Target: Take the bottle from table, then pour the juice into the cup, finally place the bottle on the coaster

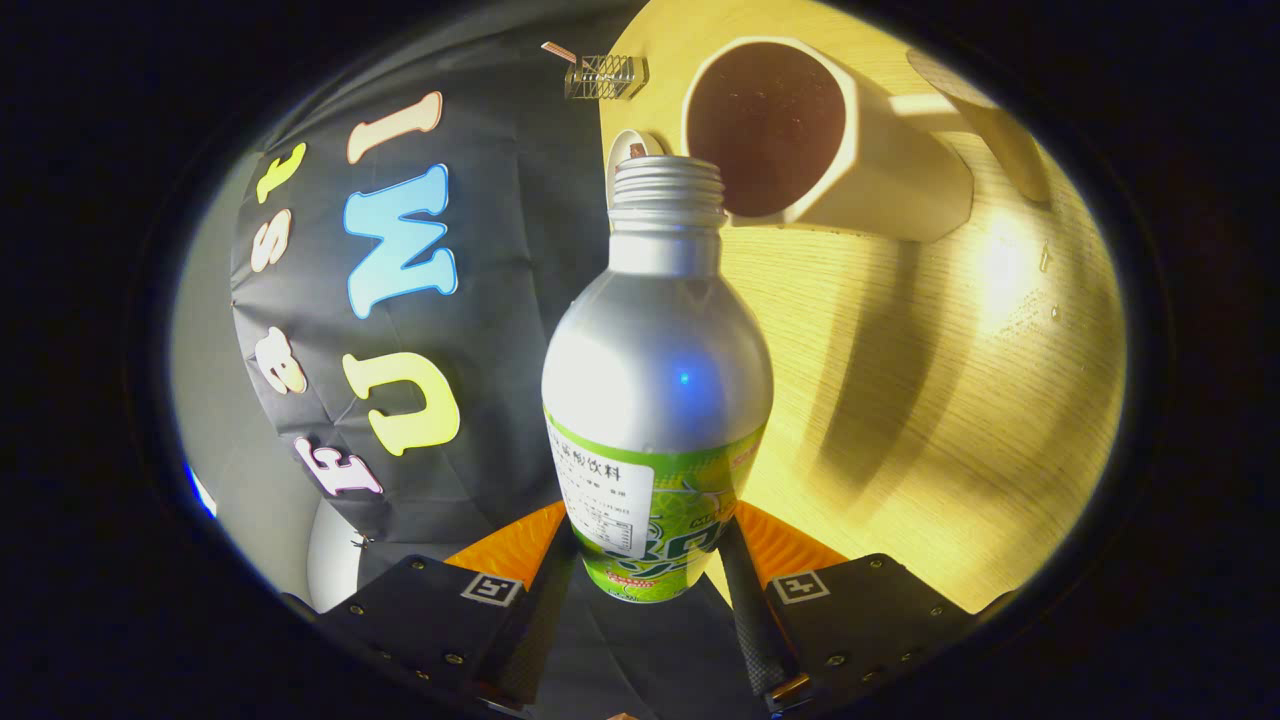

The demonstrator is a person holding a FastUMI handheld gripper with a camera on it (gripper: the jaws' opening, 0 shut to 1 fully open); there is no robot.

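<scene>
A silver aluminium bottle [655, 380] with a green label and an uncapped threaded neck stands out between the fingers, and my gripper [648, 560] is shut on its lower body. The whole view is rolled, so the bottle is tipped sideways over the wooden table [900, 400]. Its mouth points toward a cream cup [800, 140] just beyond it, whose dark inside faces me. The bottle's mouth sits beside the cup's rim. No liquid stream shows.
A small round white object [628, 150] lies on the table behind the bottle's neck. A small wire rack [605, 77] stands at the table's far edge. A pale cylindrical item [985, 115] lies past the cup.
</scene>
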